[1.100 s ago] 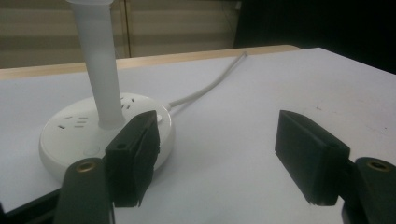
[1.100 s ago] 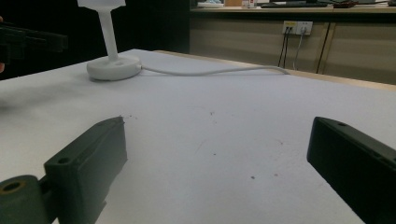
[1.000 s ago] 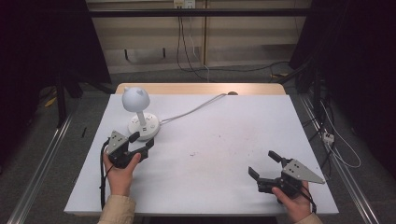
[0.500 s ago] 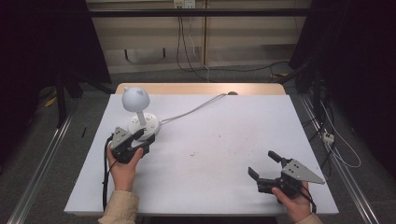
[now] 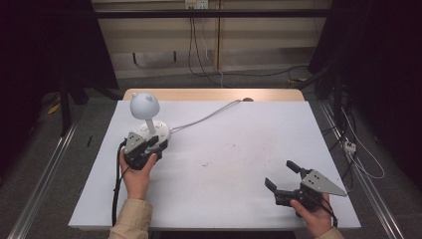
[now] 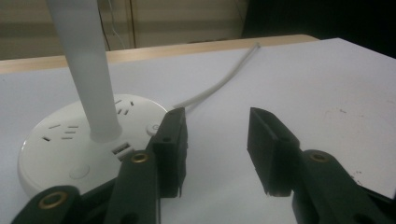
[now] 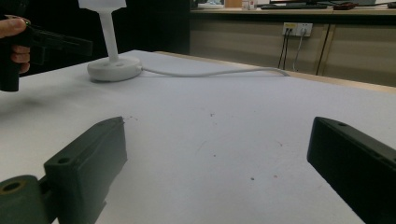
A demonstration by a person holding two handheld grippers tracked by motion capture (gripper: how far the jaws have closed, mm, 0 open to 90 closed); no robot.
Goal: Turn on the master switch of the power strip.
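While both stand parted: two grippers, left gripper (image 5: 155, 144), right gripper (image 5: 283, 175), one lamp (image 5: 147, 117).

Left tool (image 5: 155, 145) and right tool (image 5: 281, 175) both gape.

The white-topped table (image 5: 224, 164) lies bare across its middle, right side and whole near edge, giving free passage there. Toward the far left corner stands the one real obstacle: a white lamp with a round socket base, slim stem and globe head (image 5: 148, 119). Its white cord (image 5: 209, 115) (lying flat) crosses to the far edge. The left tongs (image 6: 217, 154) stand parted, one jaw against the base's rim.
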